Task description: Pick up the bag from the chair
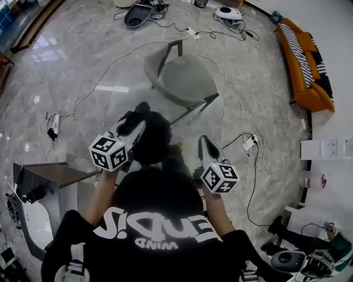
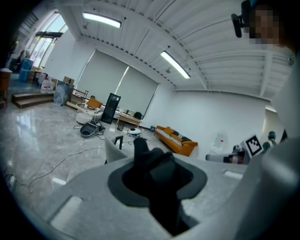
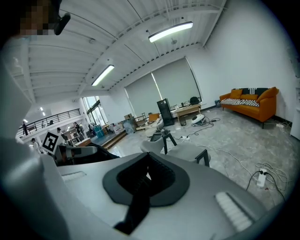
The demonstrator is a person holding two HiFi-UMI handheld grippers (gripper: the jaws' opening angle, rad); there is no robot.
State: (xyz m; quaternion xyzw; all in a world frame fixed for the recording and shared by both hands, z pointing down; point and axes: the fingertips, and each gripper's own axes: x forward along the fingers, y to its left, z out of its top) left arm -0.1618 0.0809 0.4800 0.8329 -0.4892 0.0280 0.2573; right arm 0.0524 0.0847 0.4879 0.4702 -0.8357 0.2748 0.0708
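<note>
The black bag (image 1: pixel 154 142) hangs in the air between my two grippers, in front of the person's chest and clear of the chair. My left gripper (image 1: pixel 139 122) is shut on a bunch of the bag's black fabric (image 2: pixel 157 168), which fills its jaws in the left gripper view. My right gripper (image 1: pixel 203 141) is closed on a black strap (image 3: pixel 137 206) that trails back from the jaws over its grey body. The grey chair (image 1: pixel 185 78) stands ahead with nothing on its seat; it also shows as the chair (image 2: pixel 112 146) in the left gripper view and the chair (image 3: pixel 187 152) in the right one.
White cables (image 1: pixel 231 82) and a power strip (image 1: pixel 251 143) lie on the marble floor around the chair. An orange sofa (image 1: pixel 306 60) stands at the right wall. A dark table (image 1: pixel 52 173) sits at the near left. Floor equipment (image 1: pixel 138 14) lies beyond the chair.
</note>
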